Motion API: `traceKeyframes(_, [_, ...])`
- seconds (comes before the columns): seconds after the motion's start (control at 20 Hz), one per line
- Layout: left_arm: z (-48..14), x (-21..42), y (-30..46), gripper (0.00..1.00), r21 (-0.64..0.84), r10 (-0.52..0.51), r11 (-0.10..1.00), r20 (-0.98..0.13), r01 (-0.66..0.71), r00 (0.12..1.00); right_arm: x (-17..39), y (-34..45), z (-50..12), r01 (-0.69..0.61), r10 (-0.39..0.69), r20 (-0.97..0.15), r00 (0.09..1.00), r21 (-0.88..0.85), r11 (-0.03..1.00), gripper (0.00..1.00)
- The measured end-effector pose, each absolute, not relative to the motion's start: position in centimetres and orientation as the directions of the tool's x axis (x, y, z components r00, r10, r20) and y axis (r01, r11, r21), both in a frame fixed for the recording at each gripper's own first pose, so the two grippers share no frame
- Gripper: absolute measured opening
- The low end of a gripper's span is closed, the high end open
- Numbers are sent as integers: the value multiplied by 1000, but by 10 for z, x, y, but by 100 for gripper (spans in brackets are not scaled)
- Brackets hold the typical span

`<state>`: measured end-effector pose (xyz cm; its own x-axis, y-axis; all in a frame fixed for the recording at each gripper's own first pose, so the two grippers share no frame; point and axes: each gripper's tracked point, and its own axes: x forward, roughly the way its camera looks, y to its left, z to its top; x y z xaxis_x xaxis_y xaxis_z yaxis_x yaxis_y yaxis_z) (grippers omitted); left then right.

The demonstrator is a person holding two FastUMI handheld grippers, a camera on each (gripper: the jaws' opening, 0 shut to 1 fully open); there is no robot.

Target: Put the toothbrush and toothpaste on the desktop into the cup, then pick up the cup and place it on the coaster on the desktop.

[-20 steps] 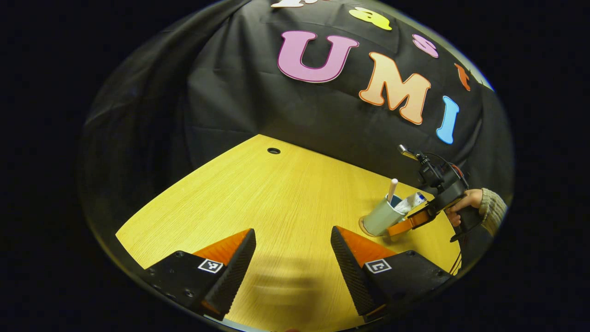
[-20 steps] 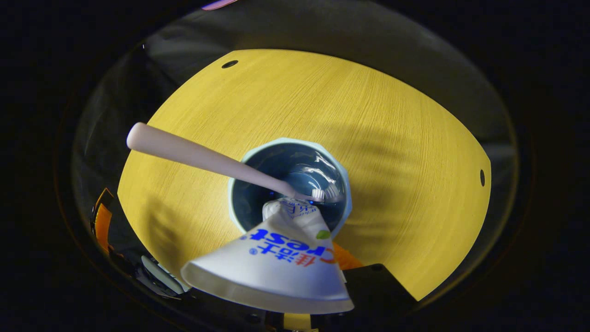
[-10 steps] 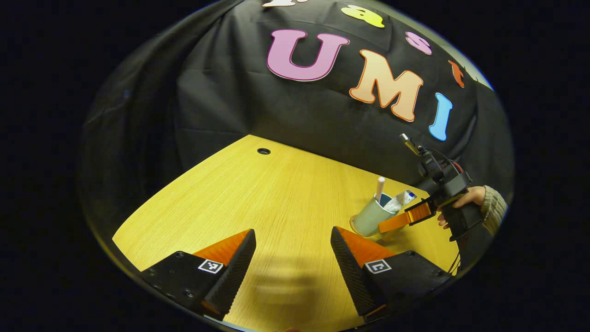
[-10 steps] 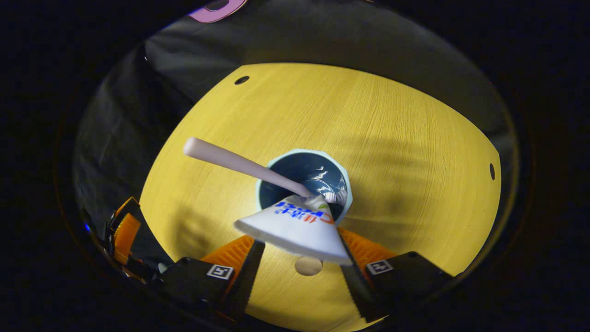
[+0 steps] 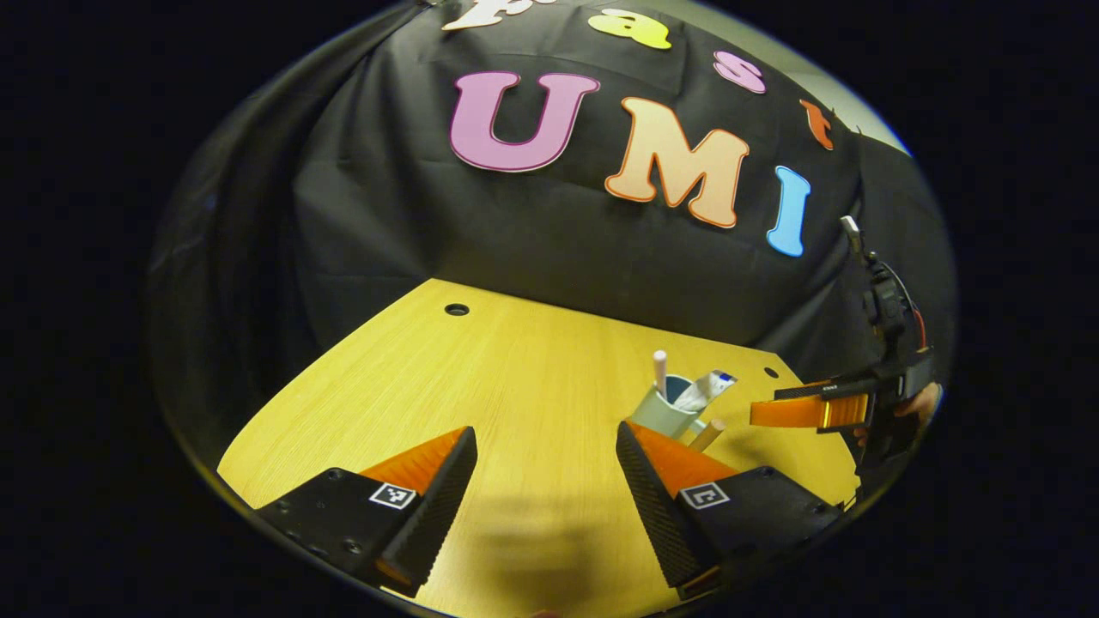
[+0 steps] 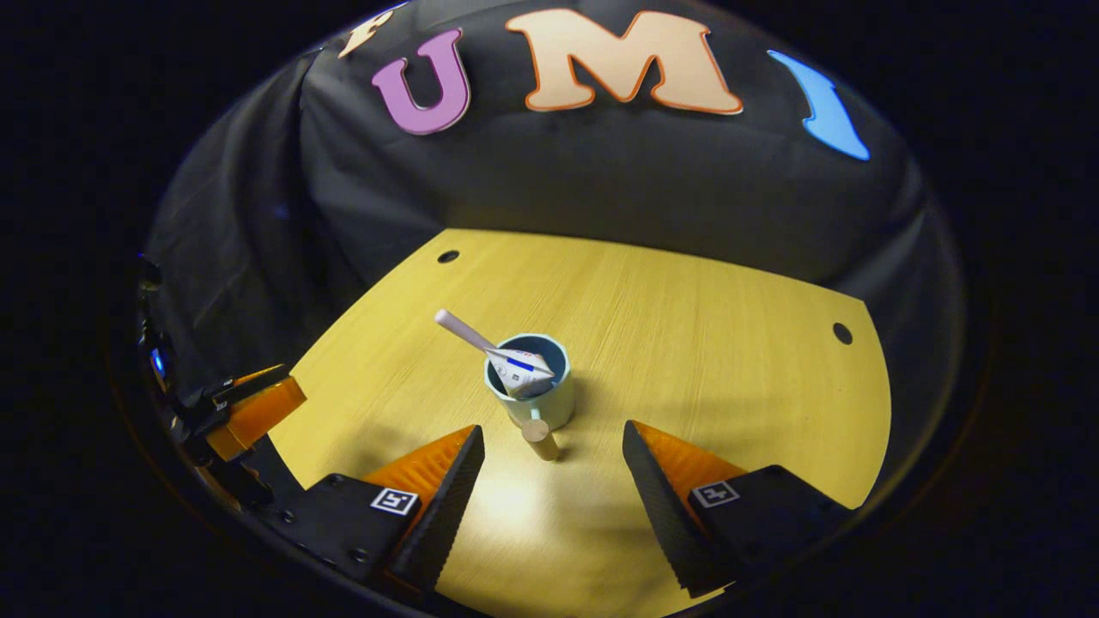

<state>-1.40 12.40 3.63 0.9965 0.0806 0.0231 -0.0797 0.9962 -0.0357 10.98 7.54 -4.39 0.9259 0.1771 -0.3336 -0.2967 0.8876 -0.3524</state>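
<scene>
Seeing cup [image 6: 530, 390] dead ahead of my right gripper [image 6: 549, 468], fingers apart, empty; toothbrush [image 6: 464, 331] and toothpaste [image 6: 518, 365] inside. Left gripper [image 5: 545, 468] farther, apart. Coaster: cannot tell.

Wood grain, soft plastic and matt cloth in front of you.

Your yellow wood-grain worktop [image 6: 687, 343] looks smooth with a faint sheen and fine lines running across it. The pale mint cup [image 6: 541, 403] has a smooth, glossy wall and a darker, shiny inside. The white toothpaste tube [image 6: 519, 365] looks like soft, slightly glossy plastic, the pale pink toothbrush handle [image 6: 459, 330] like smooth matt plastic. Behind them, the black booth cloth [image 6: 601, 172] hangs matt and creased.
</scene>
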Motion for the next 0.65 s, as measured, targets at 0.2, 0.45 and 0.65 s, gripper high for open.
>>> traceKeyframes(0.2, [59, -19, 97, 94, -55, 78, 996, 74, -74, 994, 78, 59, -32, -279, 221, -221, 950, -281, 918, 99])
traceKeyframes(0.45, [57, -16, 72, 95, 0, 49, 999, 63, -49, 997, 57, 43, -29, -233, 203, -154, 967, -215, 948, 99])
traceKeyframes(0.65, [51, -10, 53, 94, 10, -7, 1000, 26, 7, 1000, 37, 22, -9, -175, 162, -81, 983, -184, 967, 94])
